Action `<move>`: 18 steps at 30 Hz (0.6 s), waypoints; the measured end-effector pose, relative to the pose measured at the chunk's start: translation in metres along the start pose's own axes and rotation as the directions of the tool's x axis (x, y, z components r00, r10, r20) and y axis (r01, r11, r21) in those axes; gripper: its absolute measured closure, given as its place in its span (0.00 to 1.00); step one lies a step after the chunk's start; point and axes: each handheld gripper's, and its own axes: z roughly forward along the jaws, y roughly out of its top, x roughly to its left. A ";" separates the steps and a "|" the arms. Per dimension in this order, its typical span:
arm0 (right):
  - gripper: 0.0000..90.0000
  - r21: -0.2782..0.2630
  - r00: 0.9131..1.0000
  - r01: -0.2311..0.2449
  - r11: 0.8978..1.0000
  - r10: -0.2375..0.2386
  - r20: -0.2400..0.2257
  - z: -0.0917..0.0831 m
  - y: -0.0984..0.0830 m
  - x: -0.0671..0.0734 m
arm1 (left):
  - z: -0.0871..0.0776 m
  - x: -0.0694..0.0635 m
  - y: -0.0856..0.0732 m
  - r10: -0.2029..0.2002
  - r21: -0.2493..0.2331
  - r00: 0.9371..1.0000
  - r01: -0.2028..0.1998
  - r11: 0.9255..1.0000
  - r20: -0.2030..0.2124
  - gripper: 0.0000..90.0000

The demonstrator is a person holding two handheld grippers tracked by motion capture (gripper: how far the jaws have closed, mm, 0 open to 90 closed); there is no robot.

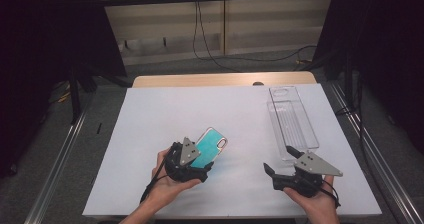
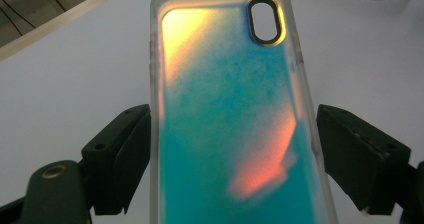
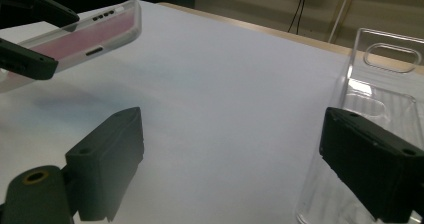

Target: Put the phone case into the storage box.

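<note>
A phone case with a teal, iridescent back and clear rim is held just above the white table sheet. My left gripper is shut on its long sides. In the left gripper view the case runs up between both black jaws, camera cutout at the far end. The right gripper view shows the same case tilted off the sheet, with a shadow beneath it. My right gripper stands open near the front right, with nothing between its jaws. A clear plastic package lies just beyond it.
In the right gripper view the clear package sits close against the right-hand jaw. Bare wood table edge shows behind the sheet. Metal rails flank the table, and cables run over the floor at the back.
</note>
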 end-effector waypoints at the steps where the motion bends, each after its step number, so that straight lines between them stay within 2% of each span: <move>1: 0.11 0.001 1.000 0.000 1.000 0.000 -0.006 0.003 0.001 0.001 | 0.001 -0.002 0.000 -0.009 -0.007 1.000 0.009 1.000 0.001 0.19; 5: 0.12 0.014 0.999 0.018 1.000 -0.017 -0.033 0.013 0.005 0.006 | 0.001 -0.005 0.000 -0.001 -0.006 1.000 0.001 1.000 0.003 0.19; 7: 0.17 0.018 0.998 0.030 0.999 -0.029 -0.052 0.017 0.006 0.009 | 0.002 -0.008 0.000 0.004 -0.011 1.000 -0.004 1.000 0.012 0.19; 10: 0.16 0.026 0.997 0.034 0.999 -0.032 -0.074 0.022 0.007 0.015 | 0.003 -0.012 0.000 0.017 -0.005 1.000 -0.017 1.000 0.013 0.19; 18: 0.20 0.012 0.994 -0.026 1.000 0.027 -0.107 0.026 0.011 0.020 | 0.003 -0.017 0.000 0.043 -0.018 0.999 -0.044 0.999 -0.010 0.19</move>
